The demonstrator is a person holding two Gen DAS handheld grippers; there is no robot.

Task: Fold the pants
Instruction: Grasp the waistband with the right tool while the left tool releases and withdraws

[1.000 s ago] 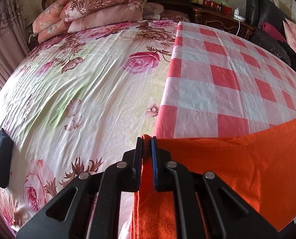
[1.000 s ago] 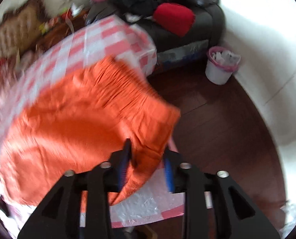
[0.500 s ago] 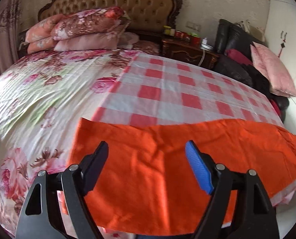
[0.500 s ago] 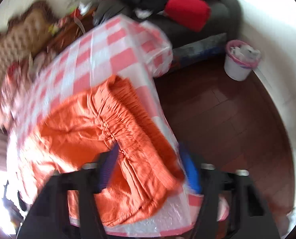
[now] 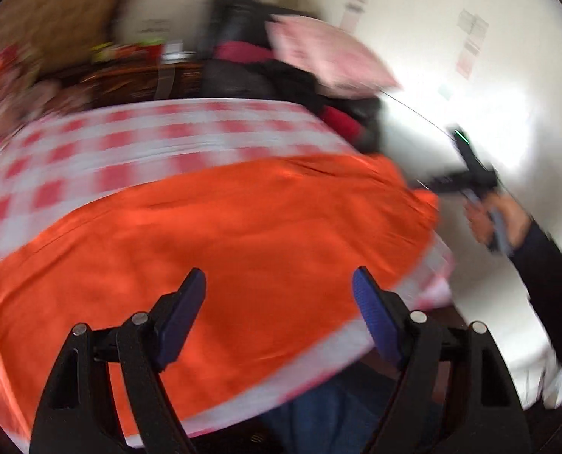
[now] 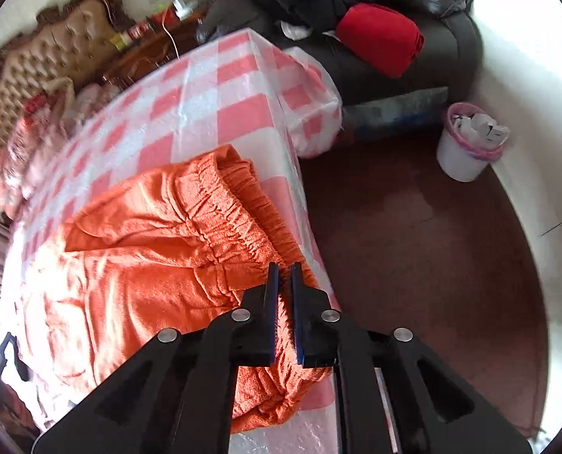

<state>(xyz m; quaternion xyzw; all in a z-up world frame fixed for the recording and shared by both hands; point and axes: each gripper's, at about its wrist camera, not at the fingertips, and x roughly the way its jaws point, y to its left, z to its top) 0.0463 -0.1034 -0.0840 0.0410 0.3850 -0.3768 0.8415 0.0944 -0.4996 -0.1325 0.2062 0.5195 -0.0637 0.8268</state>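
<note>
My right hand-held gripper (image 6: 284,276) pinches the orange cloth pants (image 6: 160,261) at the waistband; my left hand-held gripper (image 5: 279,283) hangs wide, empty. A one-sided pull may drag them off the bed (image 6: 220,87).

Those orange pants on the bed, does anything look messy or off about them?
Slightly. The orange pants lie rumpled, their waistband end hanging past the corner of the checkered cover, pinched by the right gripper. The left gripper hovers open.

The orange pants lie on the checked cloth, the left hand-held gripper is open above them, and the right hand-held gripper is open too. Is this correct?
Not quite. The right hand-held gripper is shut on the waistband of the orange pants, as the right wrist view shows. The rest holds: the pants lie on the checked cloth, and the left hand-held gripper is open above them.
</note>
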